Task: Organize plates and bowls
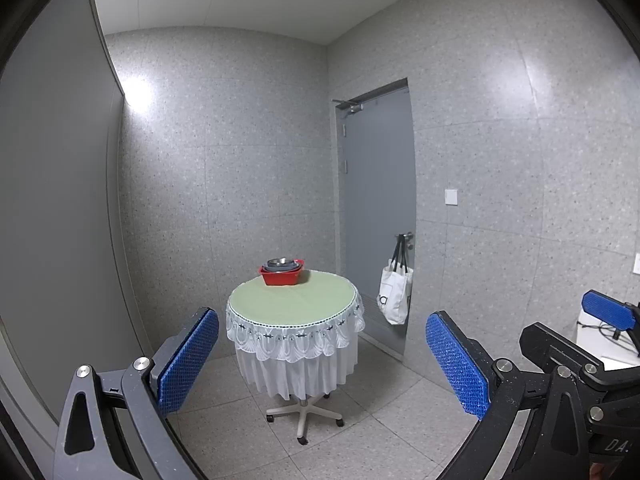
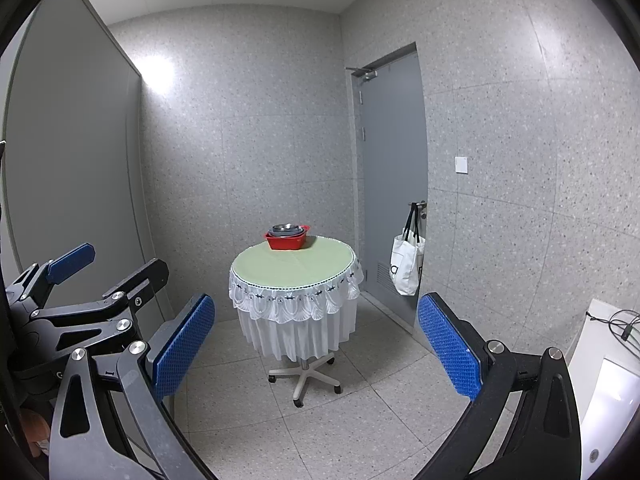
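The white tote bag (image 1: 395,293) hanging on the door handle (image 1: 405,237) carries dark lettering, too small to read. Both claws are held well back from the round tabletop (image 1: 294,295): the left claw (image 1: 322,364) and the right claw (image 2: 316,352) each have their blue pads spread apart, holding nothing. A red basin (image 2: 286,240) with stacked bowls (image 2: 286,229) inside stands at the tabletop's far edge.
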The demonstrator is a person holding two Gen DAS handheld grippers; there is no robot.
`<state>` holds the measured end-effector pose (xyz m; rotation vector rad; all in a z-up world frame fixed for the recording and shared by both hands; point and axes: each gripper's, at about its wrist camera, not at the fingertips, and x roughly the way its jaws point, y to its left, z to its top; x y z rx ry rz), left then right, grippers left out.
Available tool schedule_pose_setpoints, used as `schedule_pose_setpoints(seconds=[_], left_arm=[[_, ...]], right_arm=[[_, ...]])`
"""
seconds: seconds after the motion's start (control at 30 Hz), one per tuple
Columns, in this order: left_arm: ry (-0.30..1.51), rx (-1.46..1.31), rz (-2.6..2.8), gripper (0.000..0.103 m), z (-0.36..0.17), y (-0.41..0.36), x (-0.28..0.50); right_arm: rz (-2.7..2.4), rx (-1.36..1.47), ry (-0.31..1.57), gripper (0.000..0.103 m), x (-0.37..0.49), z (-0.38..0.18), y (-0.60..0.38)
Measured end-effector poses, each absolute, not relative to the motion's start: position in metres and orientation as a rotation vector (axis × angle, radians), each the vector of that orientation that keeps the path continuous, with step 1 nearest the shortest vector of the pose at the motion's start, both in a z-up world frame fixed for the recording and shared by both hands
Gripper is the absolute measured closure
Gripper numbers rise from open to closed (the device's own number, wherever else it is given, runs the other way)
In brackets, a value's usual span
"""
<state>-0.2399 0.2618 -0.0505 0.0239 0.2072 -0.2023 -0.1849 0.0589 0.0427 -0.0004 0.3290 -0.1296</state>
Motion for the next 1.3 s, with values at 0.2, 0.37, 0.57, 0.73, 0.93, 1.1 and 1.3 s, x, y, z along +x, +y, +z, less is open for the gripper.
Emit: schedule_pose_setpoints(seconds=[0.2, 0.37, 0.57, 0.73, 0.93, 1.1, 1.3], left_arm=[[0.208, 0.020, -0.198, 0.001, -0.055, 0.252, -0.235], [0.206, 0.018, -0.196, 0.001, -0.057, 0.250, -0.231], [0.197, 0.017, -0.191, 0.000, -0.058, 0.248, -0.225], [0.194, 0.020, -0.187, 0.000, -0.064, 0.245, -0.220], [0.192, 0.018, -0.184, 0.001, -0.067, 0.237, -0.219], [0.192, 0.018, -0.183, 0.001, -0.068, 0.236, -0.219], [0.189, 0.019, -0.181, 0.000, -0.070, 0.233, -0.216]], right_arm=[[-0.128, -0.003, 0.329, 0.000, -0.183, 0.043, 0.058], [-0.128, -0.005, 0.331, 0.000, -0.183, 0.043, 0.057], [-0.127, -0.006, 0.331, 0.000, -0.182, 0.044, 0.057], [-0.122, -0.006, 0.335, 0.000, -0.179, 0.043, 0.053], [-0.120, -0.006, 0.335, 0.000, -0.178, 0.043, 0.049], [-0.120, -0.005, 0.335, 0.000, -0.178, 0.043, 0.048], [-0.119, -0.007, 0.335, 0.000, -0.178, 0.043, 0.047]])
